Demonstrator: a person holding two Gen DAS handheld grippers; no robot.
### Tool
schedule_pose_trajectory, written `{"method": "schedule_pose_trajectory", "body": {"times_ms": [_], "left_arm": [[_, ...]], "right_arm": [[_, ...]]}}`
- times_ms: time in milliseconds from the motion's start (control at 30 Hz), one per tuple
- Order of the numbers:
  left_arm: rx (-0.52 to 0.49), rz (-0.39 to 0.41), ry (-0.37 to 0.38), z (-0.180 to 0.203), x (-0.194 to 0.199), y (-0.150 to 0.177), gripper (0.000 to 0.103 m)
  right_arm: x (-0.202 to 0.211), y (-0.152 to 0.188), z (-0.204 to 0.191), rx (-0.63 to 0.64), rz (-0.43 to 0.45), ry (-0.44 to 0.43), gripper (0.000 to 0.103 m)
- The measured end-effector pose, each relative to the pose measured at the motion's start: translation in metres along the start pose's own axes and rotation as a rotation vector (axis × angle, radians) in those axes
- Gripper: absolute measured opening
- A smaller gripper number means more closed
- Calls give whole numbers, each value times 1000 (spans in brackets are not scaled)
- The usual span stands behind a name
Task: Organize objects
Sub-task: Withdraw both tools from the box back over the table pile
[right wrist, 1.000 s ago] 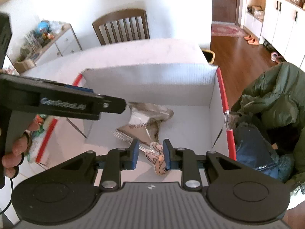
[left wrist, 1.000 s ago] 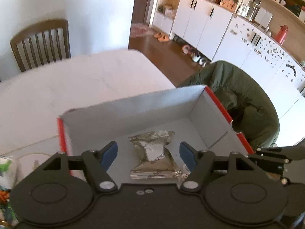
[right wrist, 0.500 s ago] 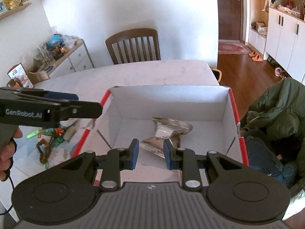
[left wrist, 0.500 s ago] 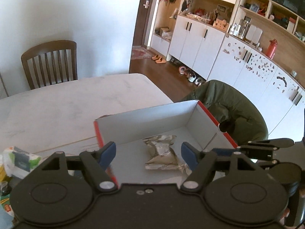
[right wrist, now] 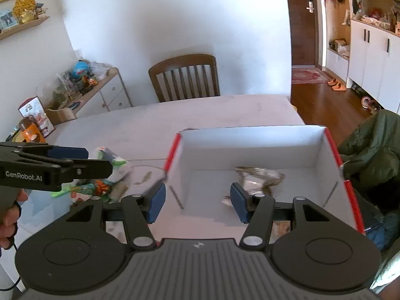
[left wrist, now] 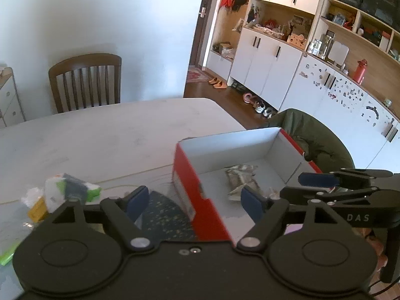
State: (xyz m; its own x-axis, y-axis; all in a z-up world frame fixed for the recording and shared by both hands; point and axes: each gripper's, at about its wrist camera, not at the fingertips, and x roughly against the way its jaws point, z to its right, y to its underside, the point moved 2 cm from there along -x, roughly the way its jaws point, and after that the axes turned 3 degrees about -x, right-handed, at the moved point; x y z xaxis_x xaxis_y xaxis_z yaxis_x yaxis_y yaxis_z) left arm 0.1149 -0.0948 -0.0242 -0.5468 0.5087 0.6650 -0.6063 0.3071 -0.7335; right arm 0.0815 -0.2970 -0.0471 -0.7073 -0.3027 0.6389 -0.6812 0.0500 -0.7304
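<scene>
Left wrist view shows the left gripper (left wrist: pixel 193 200) with its fingers spread wide and nothing between them, hanging above the near left corner of the red box (left wrist: pixel 190 182). The box's red side wall runs between the two fingers, so one blue pad (left wrist: pixel 136 201) sits outside over a dark patterned item (left wrist: pixel 162 222) on the table (left wrist: pixel 100 135), the other inside the box.

The pile of loose packets (left wrist: pixel 65 192) waiting to be sorted lies to the left of this gripper, near the table's near edge and well apart from the box. A white and green packet sits on top, with its long axis running roughly left to right. A silver foil packet (left wrist: pixel 241 178) already lies on the box floor.

Right wrist view shows the right gripper (right wrist: pixel 197 202) also open and empty, poised over the box's near wall, with the foil packet (right wrist: pixel 260 175) just past its right finger. From here the pile (right wrist: pixel 100 182) lies far to the left, beyond the left gripper's body.

My judgement: the left gripper is much the nearer to the pile, so the next pick falls to it. It would need to swing left and clear the box wall, which stands in the way of any low sideways move.
</scene>
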Motion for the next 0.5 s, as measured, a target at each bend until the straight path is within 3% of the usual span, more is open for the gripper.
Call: {"method": "schedule_pose_trajectory", "body": {"times_ms": [133, 500], "left_arm": [[-2, 16, -16, -16, 13, 7, 85], [4, 82, -65, -72, 48, 30, 101]], "right_arm": [[1, 0, -23, 11, 17, -27, 68], [-11, 7, -94, 74, 17, -96, 71]]}}
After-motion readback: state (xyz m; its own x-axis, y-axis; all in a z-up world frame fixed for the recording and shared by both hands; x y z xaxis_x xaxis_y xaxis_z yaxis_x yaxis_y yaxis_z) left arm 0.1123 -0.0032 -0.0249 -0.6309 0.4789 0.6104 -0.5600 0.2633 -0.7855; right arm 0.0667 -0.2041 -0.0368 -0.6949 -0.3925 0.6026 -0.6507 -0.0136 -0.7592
